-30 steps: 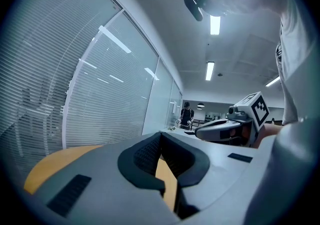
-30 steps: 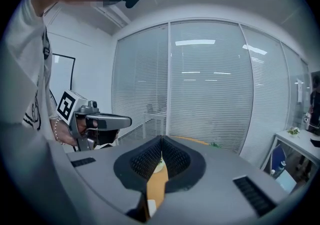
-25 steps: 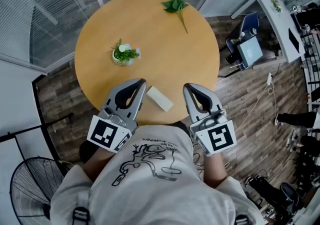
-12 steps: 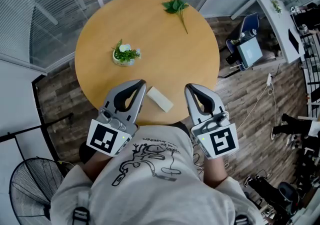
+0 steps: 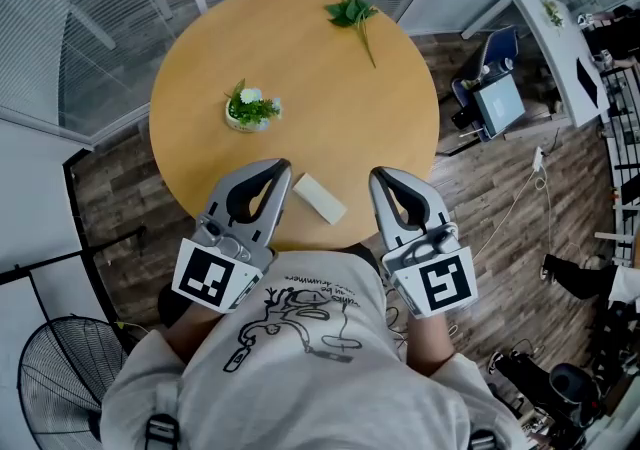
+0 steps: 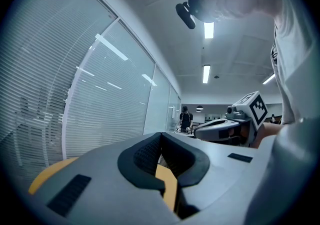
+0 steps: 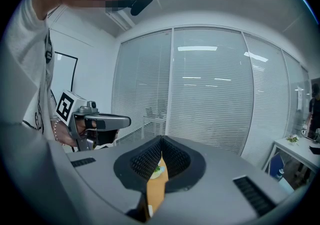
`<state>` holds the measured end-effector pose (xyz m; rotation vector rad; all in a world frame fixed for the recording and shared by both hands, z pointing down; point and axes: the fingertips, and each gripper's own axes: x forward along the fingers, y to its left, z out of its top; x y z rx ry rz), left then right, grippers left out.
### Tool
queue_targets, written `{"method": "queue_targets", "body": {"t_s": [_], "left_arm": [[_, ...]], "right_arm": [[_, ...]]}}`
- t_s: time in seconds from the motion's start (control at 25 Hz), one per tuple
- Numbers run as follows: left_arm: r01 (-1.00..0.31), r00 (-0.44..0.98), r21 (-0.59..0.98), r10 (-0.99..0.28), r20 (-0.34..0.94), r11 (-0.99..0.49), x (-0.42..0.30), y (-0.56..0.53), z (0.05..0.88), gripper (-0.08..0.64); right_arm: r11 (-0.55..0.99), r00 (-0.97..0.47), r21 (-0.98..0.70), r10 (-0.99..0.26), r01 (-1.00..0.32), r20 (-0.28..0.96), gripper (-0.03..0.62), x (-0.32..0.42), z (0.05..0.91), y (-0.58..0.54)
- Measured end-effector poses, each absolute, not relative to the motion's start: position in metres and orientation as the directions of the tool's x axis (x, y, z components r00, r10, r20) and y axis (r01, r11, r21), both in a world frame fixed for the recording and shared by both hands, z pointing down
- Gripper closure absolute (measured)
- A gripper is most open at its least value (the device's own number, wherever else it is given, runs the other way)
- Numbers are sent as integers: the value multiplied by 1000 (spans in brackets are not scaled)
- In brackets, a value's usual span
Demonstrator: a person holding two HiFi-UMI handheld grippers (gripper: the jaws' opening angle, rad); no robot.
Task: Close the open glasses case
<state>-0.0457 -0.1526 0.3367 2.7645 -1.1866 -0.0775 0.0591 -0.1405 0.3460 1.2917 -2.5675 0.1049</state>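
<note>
Wood-toned round tabletop (image 5: 330, 108) fills the head view. Your left gripper (image 5: 278, 167) and right gripper (image 5: 379, 176) sit over its near edge, each with jaws pressed together at the tips, nothing pinched. Pale glasses case (image 5: 320, 198) lies flat on the tabletop between them, touching neither; lid state unreadable. Small potted plant (image 5: 250, 108) stands beyond the left gripper; leafy sprig (image 5: 352, 14) lies near the far edge.

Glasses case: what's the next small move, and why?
Probably ease the right tool inward over the glasses case: it lies untouched on the table between it and the left tool, both shut and empty. Lid state is unclear from above.
</note>
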Motion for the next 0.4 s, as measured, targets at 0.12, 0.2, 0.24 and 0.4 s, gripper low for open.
{"method": "queue_targets", "body": {"t_s": [0.12, 0.2, 0.24, 0.4], "left_arm": [[-718, 689, 142, -725, 6, -682, -45, -154, 338, 540], [-719, 688, 143, -725, 8, -680, -46, -155, 339, 540], [-719, 688, 144, -726, 9, -680, -46, -155, 340, 540], [-720, 688, 143, -726, 11, -680, -46, -156, 342, 540]], "right_arm": [[601, -569, 53, -778, -797, 267, 583, 60, 347, -141], [601, -568, 53, -778, -797, 269, 583, 59, 348, -142], [601, -568, 53, -778, -797, 269, 583, 59, 348, -142], [602, -569, 54, -778, -797, 267, 583, 59, 350, -143]]}}
